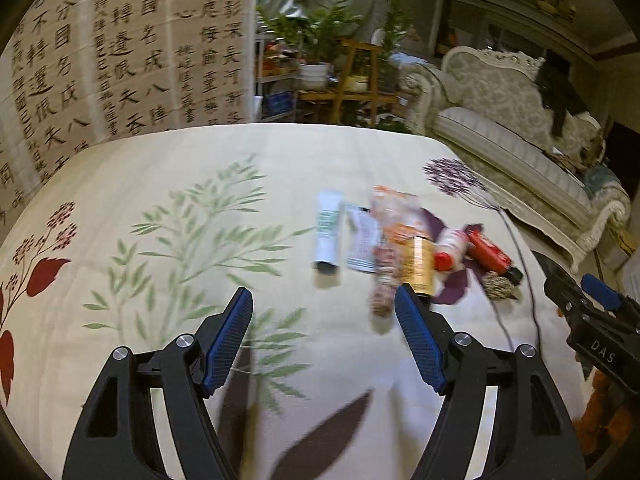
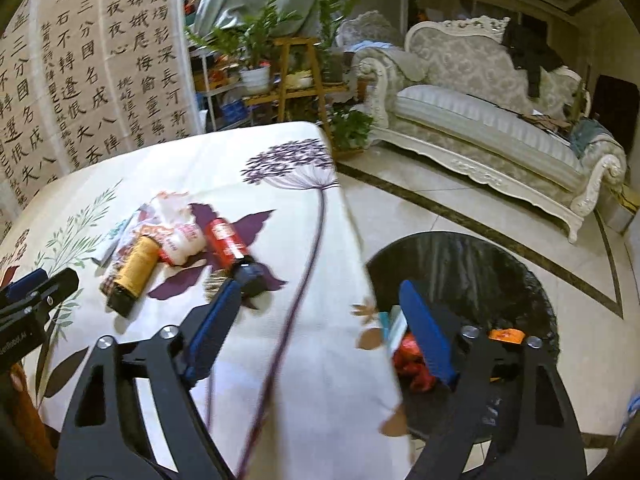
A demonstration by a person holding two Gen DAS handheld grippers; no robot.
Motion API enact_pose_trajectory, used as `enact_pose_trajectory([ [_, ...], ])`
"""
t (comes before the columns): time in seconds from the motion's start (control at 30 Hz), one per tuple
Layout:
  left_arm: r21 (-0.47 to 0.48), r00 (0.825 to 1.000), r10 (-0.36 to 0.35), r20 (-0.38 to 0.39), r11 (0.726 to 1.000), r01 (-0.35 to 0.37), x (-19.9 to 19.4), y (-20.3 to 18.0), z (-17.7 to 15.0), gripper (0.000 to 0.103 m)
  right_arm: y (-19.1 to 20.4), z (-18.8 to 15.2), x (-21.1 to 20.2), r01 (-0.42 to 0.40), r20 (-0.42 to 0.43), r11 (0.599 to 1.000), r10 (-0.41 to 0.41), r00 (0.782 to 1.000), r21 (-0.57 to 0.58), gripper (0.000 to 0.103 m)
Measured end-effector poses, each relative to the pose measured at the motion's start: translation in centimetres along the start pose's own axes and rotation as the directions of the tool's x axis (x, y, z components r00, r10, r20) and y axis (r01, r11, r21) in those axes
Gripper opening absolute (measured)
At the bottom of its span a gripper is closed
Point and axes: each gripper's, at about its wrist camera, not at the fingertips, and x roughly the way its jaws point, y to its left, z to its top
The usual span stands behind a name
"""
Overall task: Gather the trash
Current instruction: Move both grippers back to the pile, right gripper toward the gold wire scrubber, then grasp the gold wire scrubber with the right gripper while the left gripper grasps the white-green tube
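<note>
A heap of trash is lying on the flower-print worktop (image 1: 200, 184) toward its right edge: a white tube (image 1: 329, 236), a crumpled orange-and-white wrapper (image 1: 394, 210), a yellow bottle (image 2: 138, 266) with a black cap, a white bottle (image 1: 451, 248) with a red cap and a red bottle (image 2: 226, 242) with a black cap, all touching or just beside one another. More scraps are sitting in the black-lined bin (image 2: 480, 252) on the floor beside that edge. The left gripper (image 1: 324, 312) is hovering over the cloth near the heap, fingers apart and gripping nothing. The right gripper (image 2: 320, 304) is hanging above the worktop's right edge, its fingers spread and empty, one over the cloth, the other over the bin.
</note>
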Motion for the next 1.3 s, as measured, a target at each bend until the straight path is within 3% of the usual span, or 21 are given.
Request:
enact_pose_trajectory([
  [0.17, -0.044, 1.0, 0.03, -0.005, 0.999, -0.03, 0.3, 2.5, -0.1, 0.071, 1.9, -0.1, 0.6, -0.05, -0.039, 0.999, 0.049, 0.998, -0.014, 0.054],
  [0.37, -0.077, 0.999, 0.035, -0.023, 0.996, -0.037, 0.8, 4.0, -0.3, 0.071, 4.0, -0.3, 1.4, -0.115, -0.089, 0.993, 0.112, 0.99, -0.03, 0.039],
  [1.03, -0.134, 0.998, -0.033, -0.054, 0.991, 0.025, 1.5, 5.7, -0.2, 0.072, 6.9, 0.9, 4.2, -0.12, -0.143, 0.991, 0.109, 0.984, -0.065, 0.037],
  [1.17, -0.133, 0.997, -0.042, -0.061, 0.991, 0.033, 1.6, 5.8, -0.2, 0.072, 7.1, 1.1, 4.7, -0.121, -0.15, 0.99, 0.11, 0.983, -0.067, 0.026],
  [1.3, -0.123, 0.997, -0.045, -0.062, 0.992, 0.037, 1.6, 5.5, -0.1, 0.072, 7.1, 1.2, 4.7, -0.121, -0.145, 0.991, 0.11, 0.983, -0.066, 0.023],
])
